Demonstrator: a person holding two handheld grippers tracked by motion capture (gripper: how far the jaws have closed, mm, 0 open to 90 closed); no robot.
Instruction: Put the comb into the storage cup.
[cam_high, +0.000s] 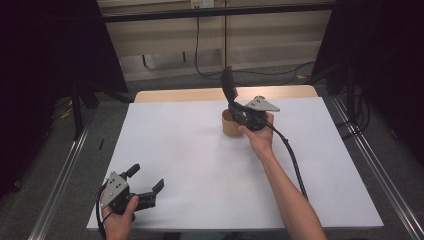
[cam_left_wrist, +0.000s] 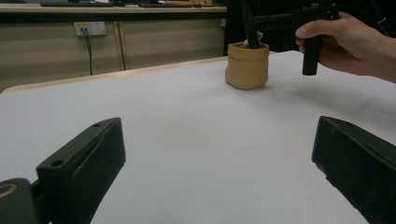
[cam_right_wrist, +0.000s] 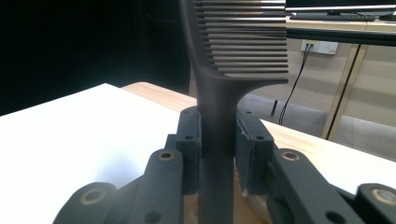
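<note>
On my overhead feed the right gripper (cam_high: 235, 109) sits toward the far edge of the bench (cam_high: 200, 165), near the middle of that edge, its jaws clamped on the handle of a black comb (cam_high: 229, 86). The comb stands nearly upright, toothed end up, with its handle going down into a small tan cup (cam_high: 229, 125) that rests on the white surface. From the right gripper view I see the comb (cam_right_wrist: 219, 93) squeezed between the two jaw pads, teeth running off to the right at the top. The right hand (cam_high: 260, 137) wraps the gripper body just beside the cup. My left gripper (cam_high: 145, 186) is at the near-left corner of the bench, resting low on the surface with jaws spread wide and nothing between them; its own view shows bare white surface between the two black jaws, and farther off the cup (cam_left_wrist: 247, 65) with the comb's handle (cam_left_wrist: 250, 28) dropping into it. The two grippers are well apart.
</note>
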